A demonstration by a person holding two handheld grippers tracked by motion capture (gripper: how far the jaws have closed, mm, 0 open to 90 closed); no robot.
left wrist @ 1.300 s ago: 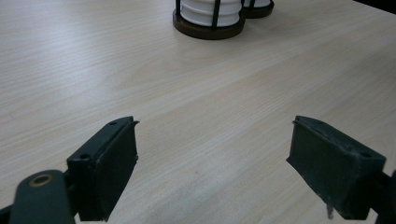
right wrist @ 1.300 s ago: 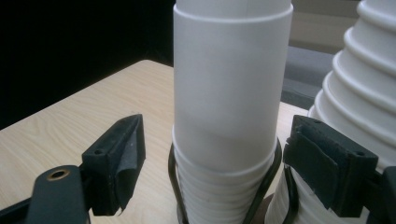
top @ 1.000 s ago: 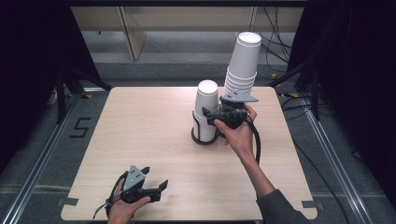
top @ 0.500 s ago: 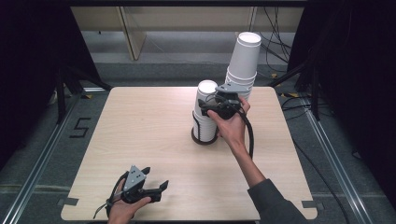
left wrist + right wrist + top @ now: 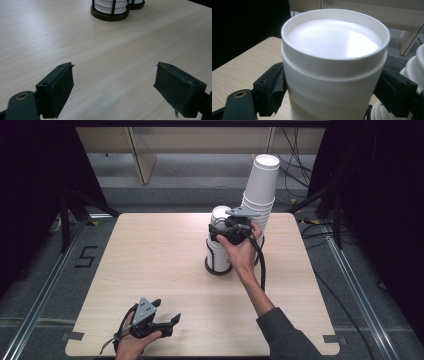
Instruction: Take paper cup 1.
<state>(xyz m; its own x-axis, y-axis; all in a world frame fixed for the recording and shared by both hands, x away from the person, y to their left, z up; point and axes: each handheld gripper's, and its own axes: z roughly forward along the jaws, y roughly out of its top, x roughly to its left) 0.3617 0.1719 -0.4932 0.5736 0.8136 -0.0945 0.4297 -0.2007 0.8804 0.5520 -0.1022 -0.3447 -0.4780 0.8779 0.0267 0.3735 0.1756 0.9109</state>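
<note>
Both black jaws of the right gripper [image 5: 332,85] sit against opposite sides of the top cup [image 5: 334,62], an upside-down white foam cup whose flat base faces up; the pads press on its wall just below the raised band, so the cup is pinched between them. From above, that cup crowns the short stack [image 5: 218,242] of inverted white cups standing in a dark round holder [image 5: 218,267] near the middle of the far half of the wooden table [image 5: 150,250]. The right gripper [image 5: 227,231] reaches the stack from its right side, with the person's right hand [image 5: 242,252] behind it and the cable trailing down along the forearm. Just right of the short stack, and partly behind the gripper, rises the tall stack [image 5: 260,190] of the same white cups, leaning slightly. Well apart from the short stack, by the near left edge of the table, the left gripper [image 5: 167,324] rests in the left hand [image 5: 132,342], its jaws spread with bare tabletop between them [image 5: 113,85]
</note>
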